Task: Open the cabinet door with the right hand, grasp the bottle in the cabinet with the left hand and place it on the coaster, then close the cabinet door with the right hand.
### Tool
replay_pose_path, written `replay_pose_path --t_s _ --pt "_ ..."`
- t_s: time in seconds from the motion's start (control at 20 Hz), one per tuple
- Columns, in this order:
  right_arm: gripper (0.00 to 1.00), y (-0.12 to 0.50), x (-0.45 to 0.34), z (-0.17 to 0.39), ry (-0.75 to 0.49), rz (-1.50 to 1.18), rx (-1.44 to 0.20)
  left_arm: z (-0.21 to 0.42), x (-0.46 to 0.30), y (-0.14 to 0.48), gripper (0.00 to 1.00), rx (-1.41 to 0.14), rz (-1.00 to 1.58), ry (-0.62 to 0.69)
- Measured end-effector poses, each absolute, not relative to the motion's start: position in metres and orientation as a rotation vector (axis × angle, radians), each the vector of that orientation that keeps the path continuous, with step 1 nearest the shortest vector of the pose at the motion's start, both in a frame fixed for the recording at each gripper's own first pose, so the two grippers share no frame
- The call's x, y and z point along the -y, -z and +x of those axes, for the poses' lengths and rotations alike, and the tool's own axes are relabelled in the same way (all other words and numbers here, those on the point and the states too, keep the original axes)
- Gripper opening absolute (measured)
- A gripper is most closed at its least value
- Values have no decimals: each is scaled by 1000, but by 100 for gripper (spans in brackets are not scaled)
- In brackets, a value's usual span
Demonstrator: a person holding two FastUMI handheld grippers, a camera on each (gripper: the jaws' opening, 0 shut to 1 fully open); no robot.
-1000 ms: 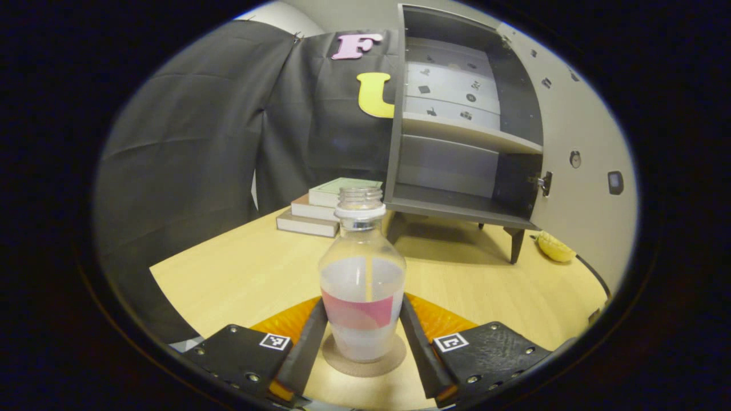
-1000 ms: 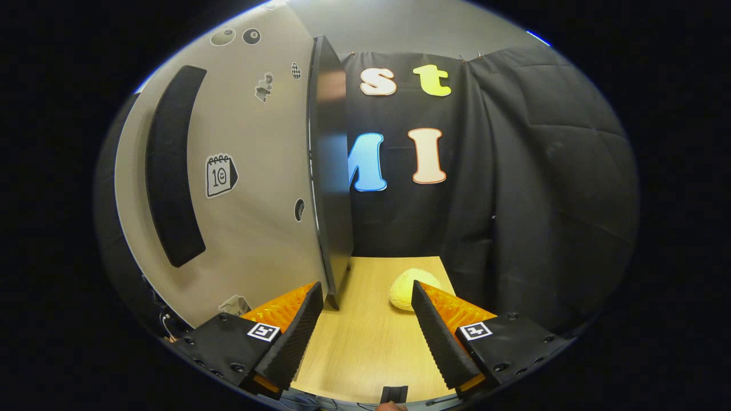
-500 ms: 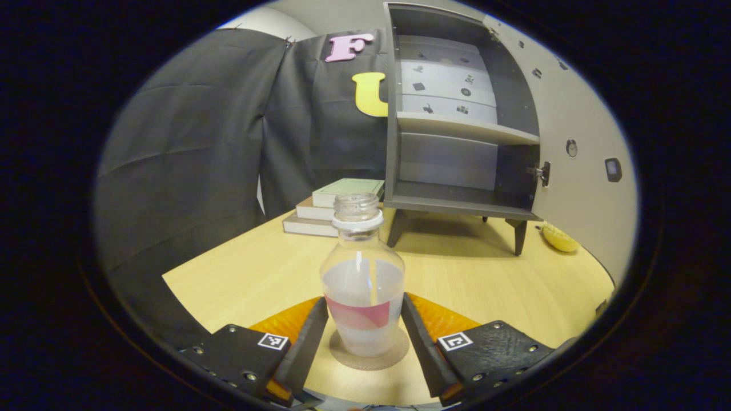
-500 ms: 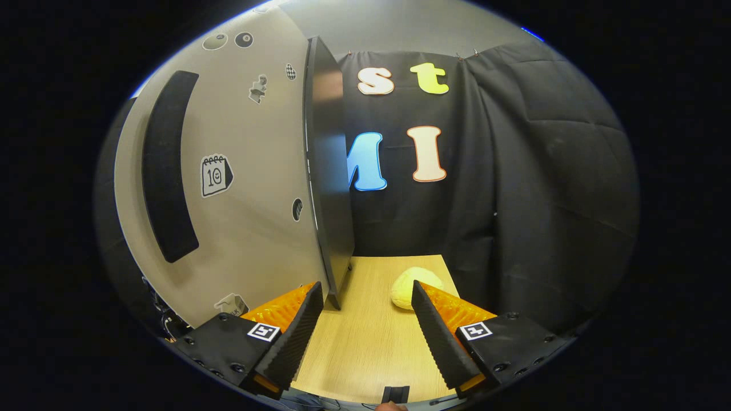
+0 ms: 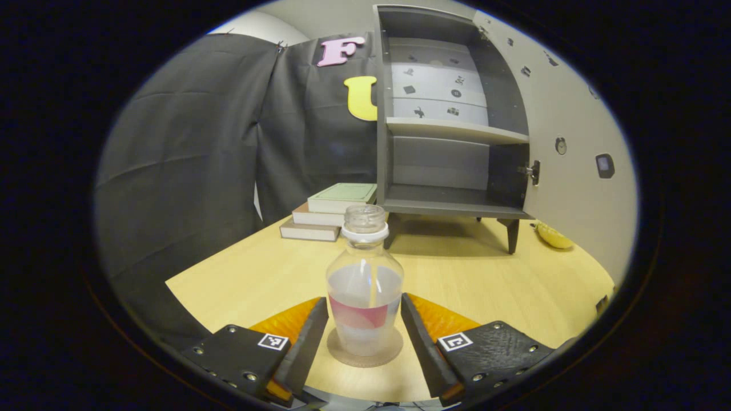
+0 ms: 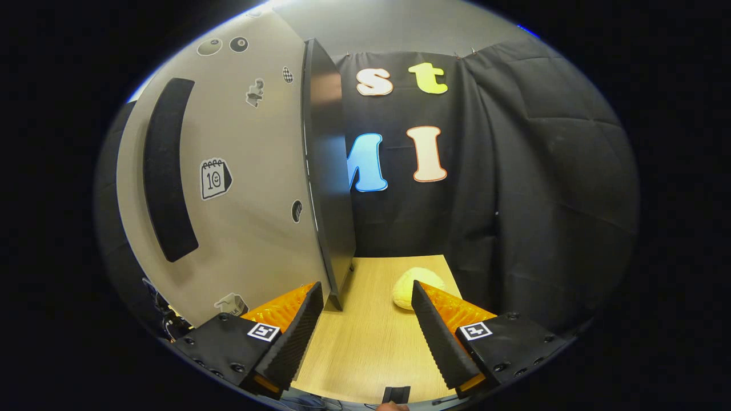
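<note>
Both tongs gape: left gripper (image 5: 363,342) flanks the bottle (image 5: 364,299) standing upright on its coaster (image 5: 364,353) (placement looks done); right gripper (image 6: 365,337) waits beside the open cabinet door (image 6: 251,171), unclosed.

Bottle (image 5: 364,297) upright on coaster (image 5: 364,353), between parted fingers of left hand-held gripper (image 5: 363,331); cabinet (image 5: 451,131) open.

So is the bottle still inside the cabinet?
No, the bottle stands upright on the coaster on the table, well in front of the open cabinet.
</note>
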State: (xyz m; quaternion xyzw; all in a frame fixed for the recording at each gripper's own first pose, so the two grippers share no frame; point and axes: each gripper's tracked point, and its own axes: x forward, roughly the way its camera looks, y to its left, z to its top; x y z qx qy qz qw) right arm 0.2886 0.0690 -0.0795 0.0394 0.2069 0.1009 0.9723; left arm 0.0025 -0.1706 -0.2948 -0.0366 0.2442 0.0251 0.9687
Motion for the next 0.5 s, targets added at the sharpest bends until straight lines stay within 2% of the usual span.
replay_pose_path --t_s 0.1,0.2,0.35,0.4,0.5 --pt "98 80 -68 289 -205 81 -419 3 166 287 77 -468 -66 -69" --pt "98 79 -66 288 -206 80 -416 0 173 279 92 -442 -113 -52" --pt "98 75 -63 288 -209 82 -404 -9 165 275 89 -468 -70 -82" --pt "98 73 -62 288 -211 86 -400 -13 165 266 92 -460 -57 -80" --pt "98 65 -62 290 -222 91 -385 -18 164 241 91 -434 -34 -80"
